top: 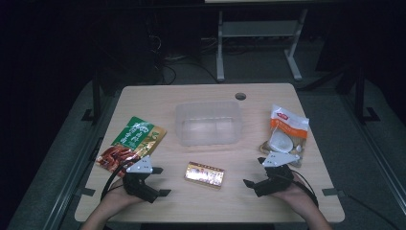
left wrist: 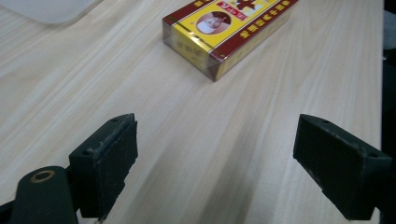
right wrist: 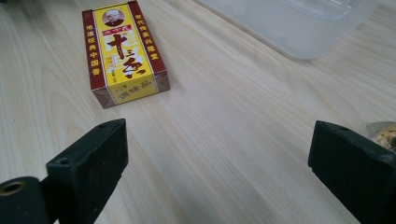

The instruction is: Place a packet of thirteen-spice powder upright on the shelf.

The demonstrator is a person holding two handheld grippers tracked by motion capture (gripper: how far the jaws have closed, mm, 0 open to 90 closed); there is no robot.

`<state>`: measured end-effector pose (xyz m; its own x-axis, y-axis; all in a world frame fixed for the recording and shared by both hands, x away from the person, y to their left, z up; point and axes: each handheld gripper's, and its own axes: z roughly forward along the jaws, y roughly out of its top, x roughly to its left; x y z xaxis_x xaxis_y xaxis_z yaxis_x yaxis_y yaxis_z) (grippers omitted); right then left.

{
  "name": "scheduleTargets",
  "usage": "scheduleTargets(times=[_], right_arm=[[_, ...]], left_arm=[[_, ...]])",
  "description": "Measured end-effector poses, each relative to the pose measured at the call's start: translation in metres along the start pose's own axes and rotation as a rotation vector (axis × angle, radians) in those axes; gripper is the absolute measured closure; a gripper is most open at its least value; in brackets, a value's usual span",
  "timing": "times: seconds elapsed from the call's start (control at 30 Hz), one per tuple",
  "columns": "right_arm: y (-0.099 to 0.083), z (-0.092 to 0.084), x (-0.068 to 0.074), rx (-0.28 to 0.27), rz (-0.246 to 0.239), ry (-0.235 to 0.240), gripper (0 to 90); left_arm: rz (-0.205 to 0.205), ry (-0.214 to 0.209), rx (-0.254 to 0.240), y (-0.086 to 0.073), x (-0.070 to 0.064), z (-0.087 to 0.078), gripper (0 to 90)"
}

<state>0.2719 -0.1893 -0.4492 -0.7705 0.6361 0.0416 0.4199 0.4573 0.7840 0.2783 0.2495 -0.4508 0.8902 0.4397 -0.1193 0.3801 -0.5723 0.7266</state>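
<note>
A yellow and dark red box point(top: 205, 174) lies flat on the wooden table point(top: 206, 206) between my two grippers. It lies ahead of the left gripper point(left wrist: 217, 163) as the box point(left wrist: 229, 28), and ahead and left of the right gripper point(right wrist: 219, 168) as the box point(right wrist: 123, 51). My left gripper point(top: 160, 181) rests at the front left, jaws wide apart with only bare table between them. My right gripper point(top: 253, 172) rests at the front right, open and empty too. A clear plastic tub point(top: 208, 122) stands behind the box.
A green and red snack pouch point(top: 131, 143) lies at the left, just behind the left gripper. An orange and white food bag point(top: 286, 134) lies at the right, behind the right gripper. A round cable hole point(top: 240, 96) is at the table's far edge.
</note>
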Motion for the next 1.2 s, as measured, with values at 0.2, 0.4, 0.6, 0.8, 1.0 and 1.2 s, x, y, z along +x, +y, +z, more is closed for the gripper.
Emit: scheduleTargets(times=[0.2,0.4,0.6,0.8,1.0,1.2], right_arm=[[0.005,0.000,0.004,0.019,-0.006,0.031,6.6],[0.011,0.003,0.013,0.009,-0.032,0.114,21.8],[0.012,0.009,0.018,0.025,-0.032,0.146,18.9],[0.011,0.009,0.016,0.018,-0.018,0.139,18.6],[0.010,0.008,0.014,0.020,-0.017,0.137,18.7],[0.010,0.009,0.013,0.026,-0.013,0.139,18.8]], left_arm=[[0.008,0.014,-0.014,0.002,-0.001,-0.003,13.2],[0.020,0.004,-0.003,0.005,-0.003,0.001,13.1],[0.056,0.001,-0.022,0.018,0.003,0.005,12.5],[0.055,-0.033,-0.051,0.037,0.013,0.013,23.1],[0.052,-0.059,-0.023,0.057,0.024,0.027,53.6],[0.090,-0.050,0.012,0.073,0.031,0.047,87.2]])
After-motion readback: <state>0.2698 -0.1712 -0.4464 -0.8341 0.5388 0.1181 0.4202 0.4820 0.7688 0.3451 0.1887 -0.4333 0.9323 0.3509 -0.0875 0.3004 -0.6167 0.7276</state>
